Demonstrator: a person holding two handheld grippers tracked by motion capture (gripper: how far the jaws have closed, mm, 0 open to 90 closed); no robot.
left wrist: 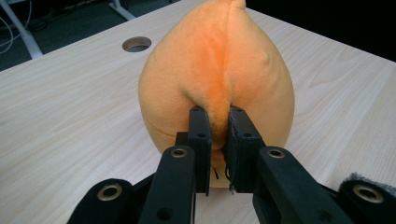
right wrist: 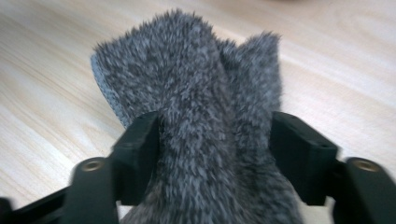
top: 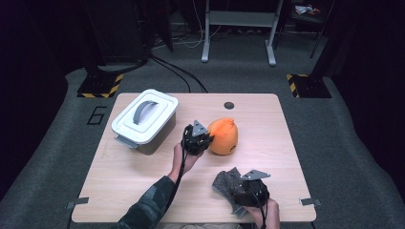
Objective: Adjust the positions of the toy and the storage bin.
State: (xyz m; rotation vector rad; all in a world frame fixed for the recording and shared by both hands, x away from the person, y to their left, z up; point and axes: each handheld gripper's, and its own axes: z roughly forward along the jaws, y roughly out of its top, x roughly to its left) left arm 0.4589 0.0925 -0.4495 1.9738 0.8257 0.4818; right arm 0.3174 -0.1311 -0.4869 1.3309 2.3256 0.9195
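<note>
pinching a fold of the rounded orange plush toy (left wrist: 215, 79) at mid-desk, the left gripper (left wrist: 215, 140) had a firm hold for lifting; the right gripper (right wrist: 215, 140) clasped the fuzzy grey fabric piece (right wrist: 196, 93) near the desk's (top: 143, 171) front edge.

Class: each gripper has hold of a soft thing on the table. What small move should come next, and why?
Probably lift the left gripper a little: its jaws pinch a fold of the orange plush toy, which sits on the table. The right gripper clasps the grey furry cloth. The box beside them has its lid on, so stowing must wait.
</note>
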